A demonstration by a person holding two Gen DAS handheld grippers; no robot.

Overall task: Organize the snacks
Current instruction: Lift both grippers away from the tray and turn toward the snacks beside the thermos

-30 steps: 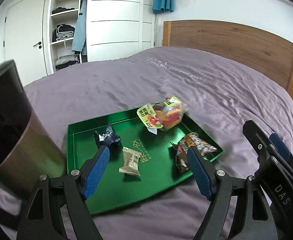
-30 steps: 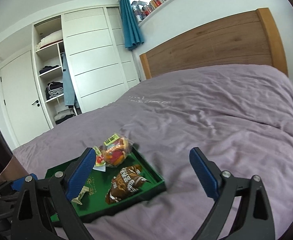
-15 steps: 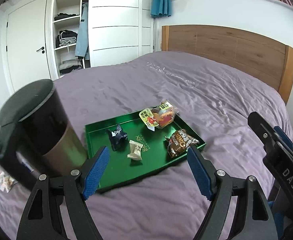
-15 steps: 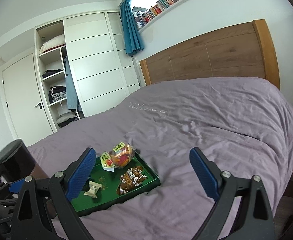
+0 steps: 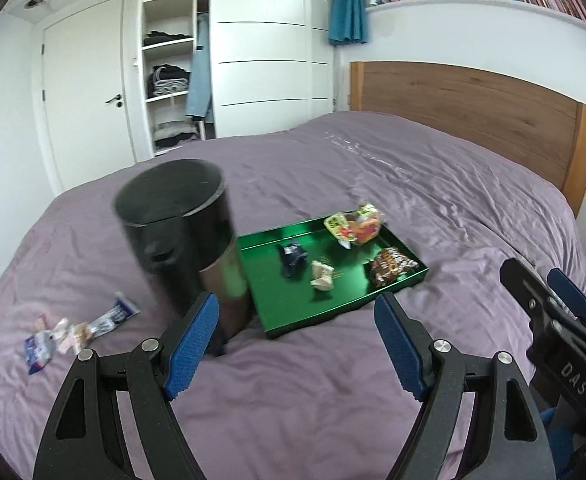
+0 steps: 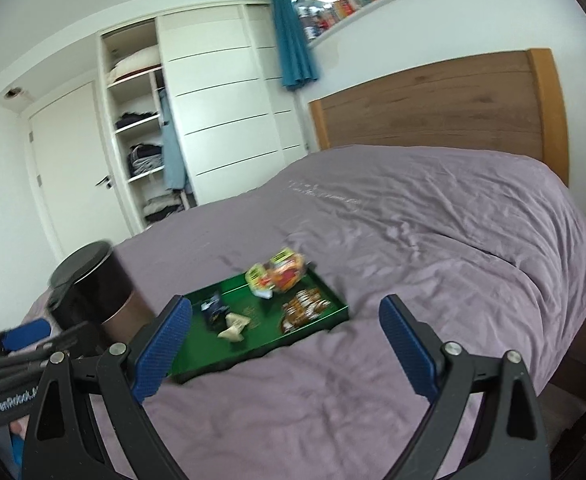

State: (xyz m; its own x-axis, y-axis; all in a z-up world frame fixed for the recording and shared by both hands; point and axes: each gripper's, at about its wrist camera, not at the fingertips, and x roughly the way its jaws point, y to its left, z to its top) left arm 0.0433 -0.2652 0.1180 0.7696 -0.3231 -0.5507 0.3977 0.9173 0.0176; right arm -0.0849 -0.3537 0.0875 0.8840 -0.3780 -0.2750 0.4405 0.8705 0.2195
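I see open purple bed (image 5: 333,400) ahead of both grippers; the black bin (image 5: 181,232) (upright, touching the green tray's (image 5: 333,312) left side) blocks that approach.

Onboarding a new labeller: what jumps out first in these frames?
The shiny green tray on the purple bedspread, holding four snack packets, the brightest a yellow and orange bag at its far end. Just left of it stands a tall black bin with a closed lid, and further left a few wrappers lie loose on the bed. Both tools, left and right, are open and empty.
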